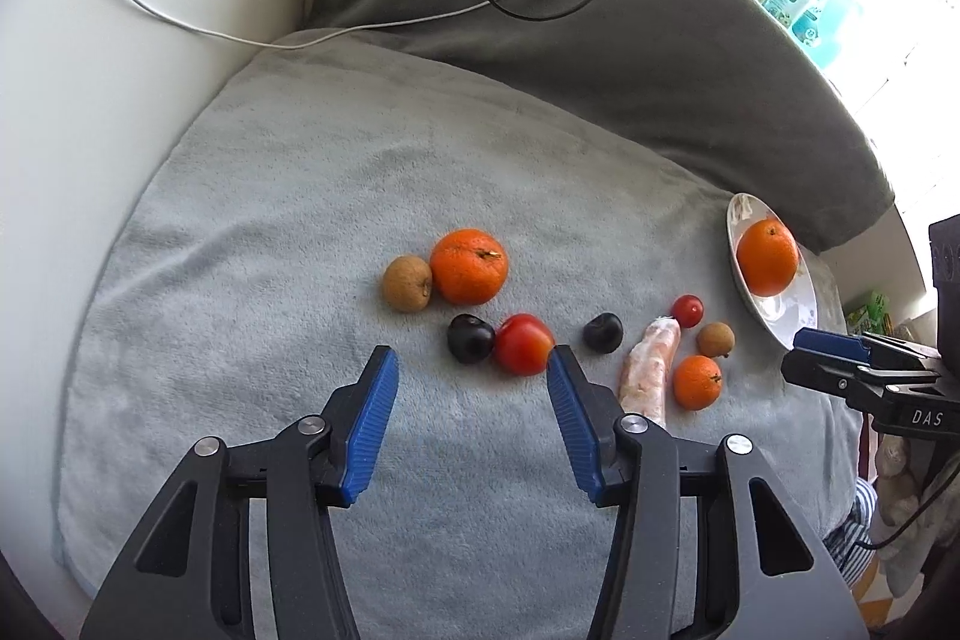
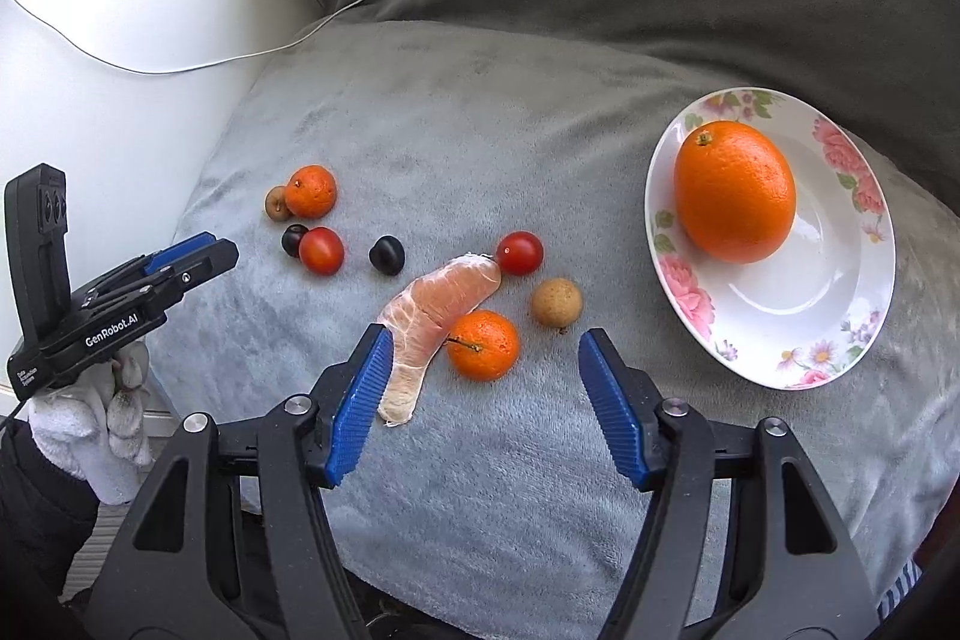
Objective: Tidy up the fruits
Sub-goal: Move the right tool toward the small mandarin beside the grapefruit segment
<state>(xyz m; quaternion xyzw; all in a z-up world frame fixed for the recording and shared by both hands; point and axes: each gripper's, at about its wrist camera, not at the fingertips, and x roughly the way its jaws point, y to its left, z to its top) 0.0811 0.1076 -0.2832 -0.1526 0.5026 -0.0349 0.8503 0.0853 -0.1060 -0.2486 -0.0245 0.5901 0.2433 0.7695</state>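
Right wrist view: fruit lies scattered on a grey blanket, one piece already plated.
Plate: floral china at the blanket's right side, tilted on the soft cloth; likely to rock if nudged.
Large orange: sits in the plate against its upper-left rim; looks the heaviest piece, firm, round and prone to roll.
Citrus segment: peeled, pale pink, curved; probably soft and easily torn, best taken across its thick middle.
Small mandarin: touches the segment; looks light and firm, best gripped across its widest part.
Far mandarin: touching a brown longan at the far left of the group.
Tomatoes: two, thin-skinned; a light squeeze seems wise.
Dark plums: two, glossy, possibly slippery.
Near longan: just beside the small mandarin.
Right tongs: spread wide, empty, low over the blanket, straddling the small mandarin's near side.
Left tongs: spread, empty, angled down toward one tomato, right fingertip touching it or just beside it.
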